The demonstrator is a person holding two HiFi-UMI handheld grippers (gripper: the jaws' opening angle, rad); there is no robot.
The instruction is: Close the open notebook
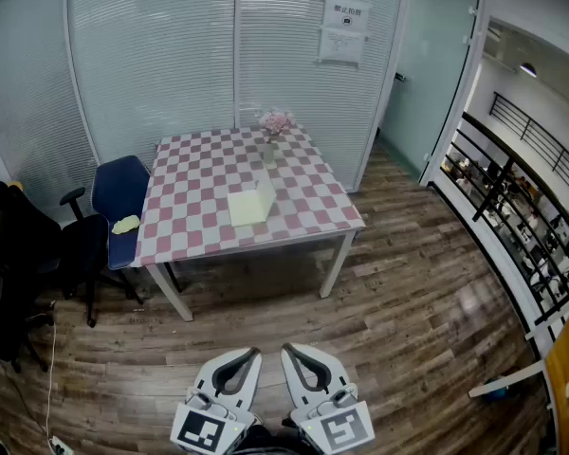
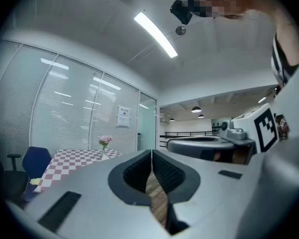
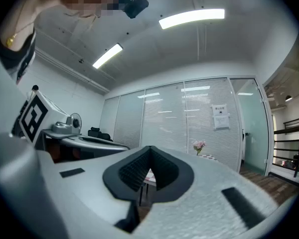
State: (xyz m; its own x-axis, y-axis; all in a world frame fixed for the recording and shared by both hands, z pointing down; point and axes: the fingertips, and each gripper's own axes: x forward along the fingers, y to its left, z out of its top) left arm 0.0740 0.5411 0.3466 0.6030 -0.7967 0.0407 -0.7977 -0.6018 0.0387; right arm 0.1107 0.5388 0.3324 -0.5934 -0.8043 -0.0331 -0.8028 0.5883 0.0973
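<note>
Black chairs [image 1: 19, 245] stand at the far left of the head view. Just right of them a blue chair [image 1: 119, 197] carries a crumpled yellow cloth [image 1: 126, 224] on its seat and sits close to the left edge of the counter [image 1: 199, 173]. That counter is covered in a pink-and-white check and stands on the wood floor [image 1: 408, 330] before a wall of blinds.

The notebook [image 1: 251, 205] lies near the counter's middle, a little toward the front edge, well apart from both hand-held grippers. It is pale yellow-green and open. Its left part lies flat on the check, while its right part seems to stand up at an angle, though it is too small to tell more. Just behind it, toward the back edge, a vase [image 1: 268, 153] holds pink flowers.

A paper notice [image 1: 344, 31] hangs on the blinds further right, then comes a glass door [image 1: 427, 74], and a black railing [image 1: 522, 207] runs down the far right.

At the bottom of the head view the left hand-held gripper [image 1: 253, 352] and the right hand-held gripper [image 1: 286, 348] sit side by side over the floor, pointing toward the counter. In its own view the left hand-held gripper [image 2: 151, 156] has its jaws pressed together on nothing, with only floorboards showing in the slit below. The right hand-held gripper [image 3: 149, 153] is likewise pressed together and empty.
</note>
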